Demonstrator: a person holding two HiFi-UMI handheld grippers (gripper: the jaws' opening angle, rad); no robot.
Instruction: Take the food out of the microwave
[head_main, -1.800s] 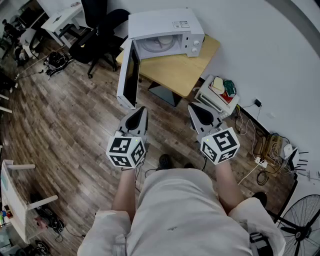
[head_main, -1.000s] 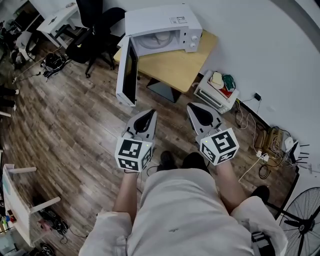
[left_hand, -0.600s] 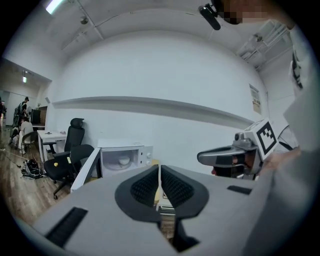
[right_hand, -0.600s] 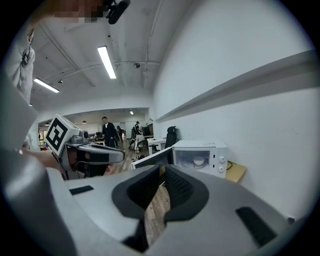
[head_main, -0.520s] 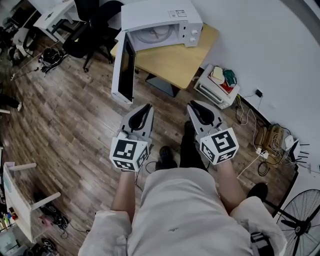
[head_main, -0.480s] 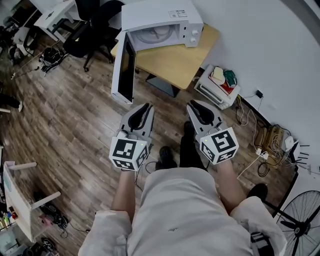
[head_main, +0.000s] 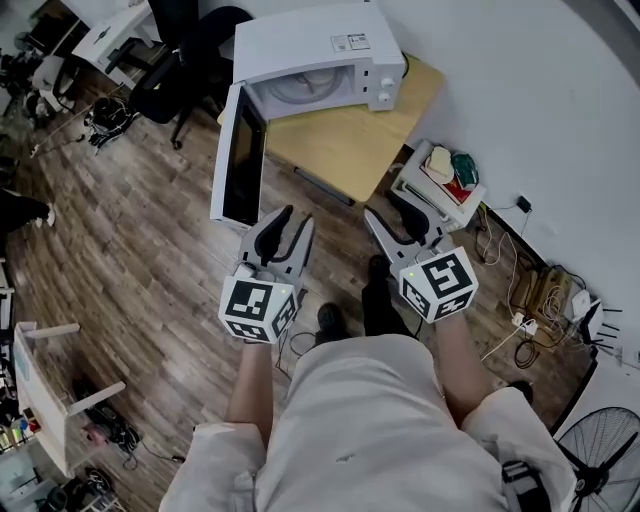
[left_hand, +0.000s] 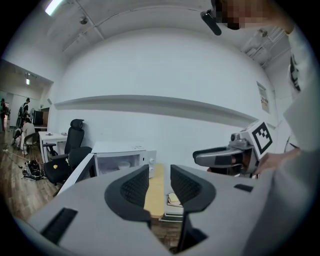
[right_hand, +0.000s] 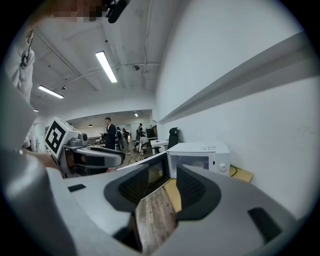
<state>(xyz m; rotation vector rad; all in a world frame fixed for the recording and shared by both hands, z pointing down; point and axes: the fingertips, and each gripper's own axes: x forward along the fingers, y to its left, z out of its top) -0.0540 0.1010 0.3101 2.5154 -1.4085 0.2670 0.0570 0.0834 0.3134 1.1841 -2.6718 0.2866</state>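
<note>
Task thing: the food shows only as one pale round dish inside the cavity of the white box-shaped microwave. I can't make out what lies on it.
Where it sits: the microwave stands at the back of the light wooden table, against the white wall. It is well apart from both my grippers.
Long axis: the microwave's long side runs along the wall.
Facing: the open cavity faces out over the table, toward me.
Door: the white, dark-windowed microwave door is swung fully open on the left side. Its free edge reaches out past the table over the wood-plank floor.
Left gripper: my left gripper is held above the floor, short of the table, pointing toward the microwave. Its jaws have just been opening and stand apart, with nothing between them; only the table and floor show through the gap.
Right gripper: my right gripper is level with the left one, near the table's front corner. Its jaws have also just been opening and stand apart, empty.
Count: one microwave, one open door, one dish in the cavity, one table, two grippers.
Beside the table: one low white shelf unit with small items on top.
</note>
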